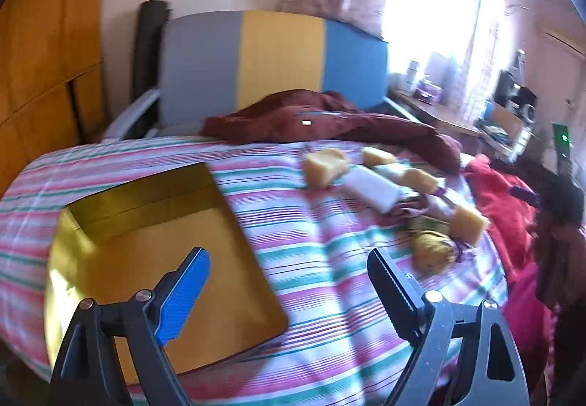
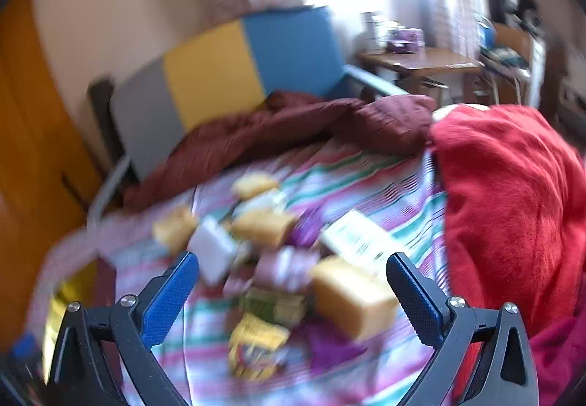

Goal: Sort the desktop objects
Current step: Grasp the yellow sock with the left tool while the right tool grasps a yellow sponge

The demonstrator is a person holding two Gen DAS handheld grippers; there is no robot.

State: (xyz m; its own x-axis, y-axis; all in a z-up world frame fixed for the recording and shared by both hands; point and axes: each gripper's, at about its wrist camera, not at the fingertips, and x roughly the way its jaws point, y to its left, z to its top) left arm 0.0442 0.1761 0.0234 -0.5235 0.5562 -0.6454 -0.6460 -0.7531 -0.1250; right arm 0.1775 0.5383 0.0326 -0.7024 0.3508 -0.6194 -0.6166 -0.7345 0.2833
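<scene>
Nearest our left camera, the left gripper (image 1: 289,290) holds its fingers (image 1: 185,296) wide apart with nothing between them, hanging over the striped bedsheet (image 1: 322,259). Beneath its left finger lies a gold tray (image 1: 146,233), flat on the bed and bare inside. Our right gripper (image 2: 293,299) also has its fingers (image 2: 170,296) spread, empty, above a blurred heap of objects in the middle of the bed. In that heap we see yellow sponge blocks (image 2: 351,296), a white box (image 1: 370,188), a yellow packet (image 2: 256,340) and purple wrappers (image 2: 304,226), lying close together, some touching. A maroon jacket (image 1: 329,124) lies by the headboard (image 1: 278,61), and a red blanket (image 2: 512,208) is bunched at the right.
</scene>
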